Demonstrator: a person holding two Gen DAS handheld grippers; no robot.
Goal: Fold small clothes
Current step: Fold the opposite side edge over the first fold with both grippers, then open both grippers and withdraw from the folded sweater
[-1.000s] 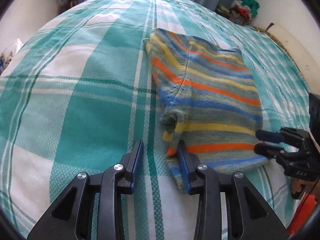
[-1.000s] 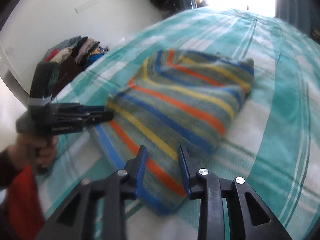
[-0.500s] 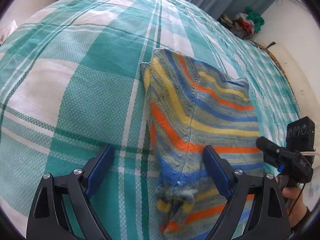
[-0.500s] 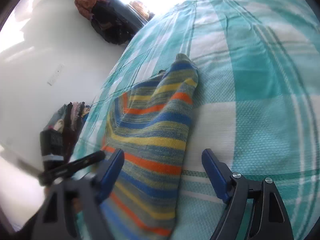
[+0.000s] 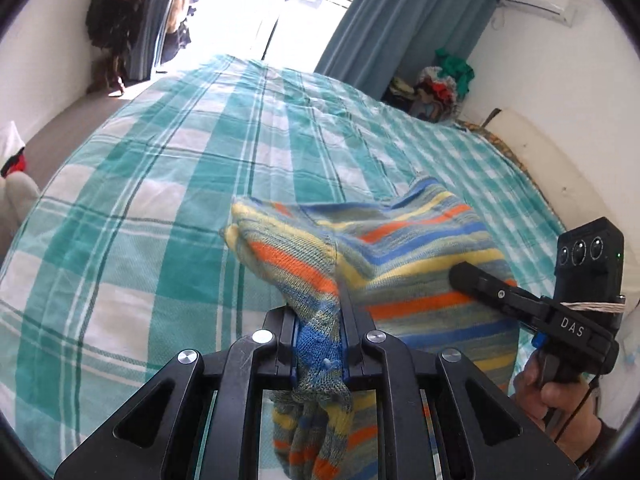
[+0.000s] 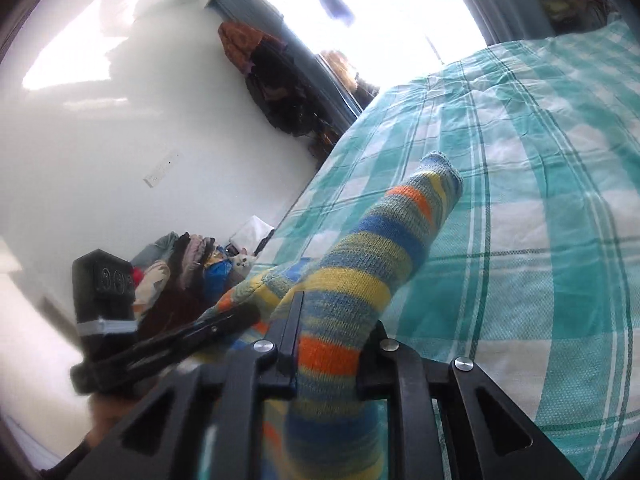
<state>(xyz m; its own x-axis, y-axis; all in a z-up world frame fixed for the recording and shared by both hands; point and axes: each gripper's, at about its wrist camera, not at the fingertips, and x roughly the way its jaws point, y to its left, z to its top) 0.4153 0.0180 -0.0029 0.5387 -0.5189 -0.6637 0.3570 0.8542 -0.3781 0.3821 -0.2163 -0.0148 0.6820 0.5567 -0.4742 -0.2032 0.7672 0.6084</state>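
Both tools have closed since half a second ago: the left tool (image 5: 320,320) and right tool (image 6: 332,344) each pinch the one striped knit garment (image 5: 400,264), lifted above the bed (image 5: 160,208).

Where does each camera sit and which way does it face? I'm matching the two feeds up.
Left wrist: on the left gripper, looking across the teal checked bedspread toward the sunlit doorway; its black fingers clamp the striped knitted garment; the right gripper and hand show.
Right wrist: on the right gripper, tilted toward the white wall; it clamps the garment; the left gripper shows.
Shared: garment, bedspread, each other's gripper.
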